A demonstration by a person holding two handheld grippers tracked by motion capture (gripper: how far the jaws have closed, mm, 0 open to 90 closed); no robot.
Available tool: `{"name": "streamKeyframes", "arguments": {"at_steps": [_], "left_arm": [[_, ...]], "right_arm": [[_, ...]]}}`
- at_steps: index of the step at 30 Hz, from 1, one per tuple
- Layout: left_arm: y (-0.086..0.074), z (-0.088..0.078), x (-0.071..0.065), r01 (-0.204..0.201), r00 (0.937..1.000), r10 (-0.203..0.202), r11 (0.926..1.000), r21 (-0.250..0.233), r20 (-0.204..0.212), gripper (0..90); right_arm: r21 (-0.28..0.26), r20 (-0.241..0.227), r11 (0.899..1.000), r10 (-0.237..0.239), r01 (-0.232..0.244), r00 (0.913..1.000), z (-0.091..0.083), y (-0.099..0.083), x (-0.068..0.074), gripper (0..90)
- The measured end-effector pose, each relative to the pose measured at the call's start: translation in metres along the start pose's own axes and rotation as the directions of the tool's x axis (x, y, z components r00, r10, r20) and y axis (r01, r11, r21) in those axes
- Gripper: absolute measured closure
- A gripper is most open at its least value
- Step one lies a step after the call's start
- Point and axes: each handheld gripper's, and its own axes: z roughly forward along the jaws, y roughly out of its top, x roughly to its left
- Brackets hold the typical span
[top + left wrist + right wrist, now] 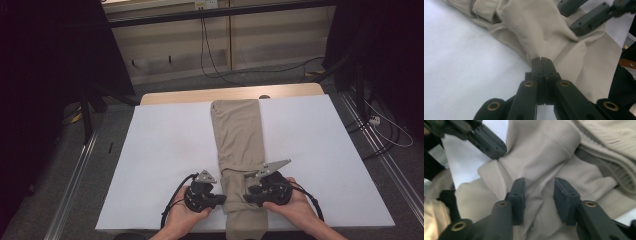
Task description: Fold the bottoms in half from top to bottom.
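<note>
Beige trousers (237,135) lie folded in a long strip down the middle of the white table (165,145), their near end hanging over the front edge. My left gripper (222,200) comes in from the left side of the strip near the front. In the left gripper view its jaws (540,60) are pressed together on a bunched edge of the fabric (544,30). My right gripper (247,196) faces it from the right. Its jaws (539,192) stand apart over a raised ridge of cloth (541,157), the pads not pressing it. Both tips sit close together.
A wooden board (200,95) shows along the table's far edge. Metal rails (75,175) run along the floor on both sides, and cables (385,130) lie on the floor at the right. White table surface spreads to both sides of the trousers.
</note>
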Motion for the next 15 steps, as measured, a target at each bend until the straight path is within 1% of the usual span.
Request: {"name": "streamKeyframes", "arguments": {"at_steps": [1,3,4,5,6,7,8,9,11,13,15], "left_arm": [[0.001,0.001,0.001,-0.001,1.0,0.001,1.0,0.003,0.005,90.0],[0.002,0.001,0.002,0.006,1.0,-0.006,1.0,-0.001,0.006,90.0],[0.002,0.002,0.002,0.004,1.0,-0.004,1.0,0.0,0.008,90.0],[0.003,0.002,0.002,0.003,1.0,-0.003,1.0,-0.004,0.008,90.0],[0.003,0.002,0.001,-0.003,1.0,0.003,1.0,-0.007,0.008,90.0],[0.003,0.002,0.0,-0.015,0.9999,0.015,0.9998,-0.009,0.008,90.0],[0.003,0.001,-0.001,-0.024,0.9997,0.024,0.9996,-0.018,0.008,90.0],[0.003,0.0,-0.002,-0.028,0.9996,0.028,0.9994,-0.023,0.009,90.0],[0.003,-0.001,-0.004,-0.051,0.9986,0.051,0.9983,-0.028,0.014,90.0],[0.003,-0.002,-0.008,-0.067,0.9973,0.067,0.9974,-0.028,0.03,90.0],[0.002,-0.002,-0.014,-0.095,0.9949,0.095,0.9952,-0.025,0.032,90.0]], "right_arm": [[0.001,0.013,1.0,-0.01,0.01,0.9999,0.0,0.0,0.002,61.4],[-0.003,0.027,1.0,-0.009,0.01,0.9996,0.0,-0.001,0.005,61.2],[-0.007,0.037,1.0,-0.013,0.013,0.9992,0.001,-0.002,0.005,65.3],[-0.003,0.052,1.0,-0.031,0.031,0.9982,0.0,-0.003,0.006,74.0],[0.0,0.048,1.0,-0.021,0.021,0.9986,-0.002,-0.004,0.006,82.2],[0.005,0.025,1.0,0.004,-0.005,0.9997,-0.003,-0.005,0.004,86.1],[0.003,0.01,1.0,0.016,-0.016,0.9998,-0.006,-0.006,0.002,89.2],[-0.001,0.007,1.0,0.023,-0.023,0.9997,-0.009,-0.008,0.0,89.1],[-0.002,0.002,0.999,0.032,-0.032,0.9995,-0.017,-0.014,-0.002,89.9],[-0.014,-0.02,0.999,0.052,-0.053,0.9984,-0.025,-0.021,-0.003,90.0],[-0.024,-0.041,0.997,0.067,-0.068,0.9969,-0.034,-0.028,-0.002,90.0]]}}
